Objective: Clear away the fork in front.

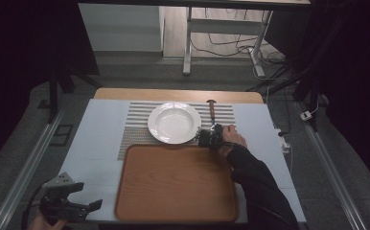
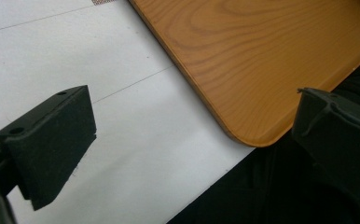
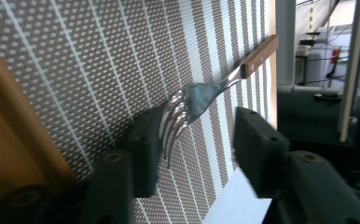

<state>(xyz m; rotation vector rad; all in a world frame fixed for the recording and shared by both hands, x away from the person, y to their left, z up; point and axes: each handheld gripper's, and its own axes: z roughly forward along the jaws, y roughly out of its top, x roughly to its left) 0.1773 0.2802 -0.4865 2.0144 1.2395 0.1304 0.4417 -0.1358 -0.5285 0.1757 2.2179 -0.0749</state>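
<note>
A fork (image 1: 212,109) with a wooden handle lies on the striped placemat (image 1: 135,129), just right of an empty white plate (image 1: 174,122). My right gripper (image 1: 211,135) is down at the near end of the fork, between plate and hand. In the right gripper view the fork's tines (image 3: 178,116) sit between the two jaws of my right gripper (image 3: 194,135). They lie close against the left jaw, and a gap shows before the right jaw. My left gripper (image 1: 89,195) hovers at the near left corner of the table, jaws wide apart and nothing between them (image 2: 192,116).
A wooden tray (image 1: 173,182) lies empty in front of the placemat, its near corner (image 2: 262,56) close to the left gripper. A white cover (image 1: 97,143) spreads over the table. Beyond the far edge stand desk legs (image 1: 188,43) and cables.
</note>
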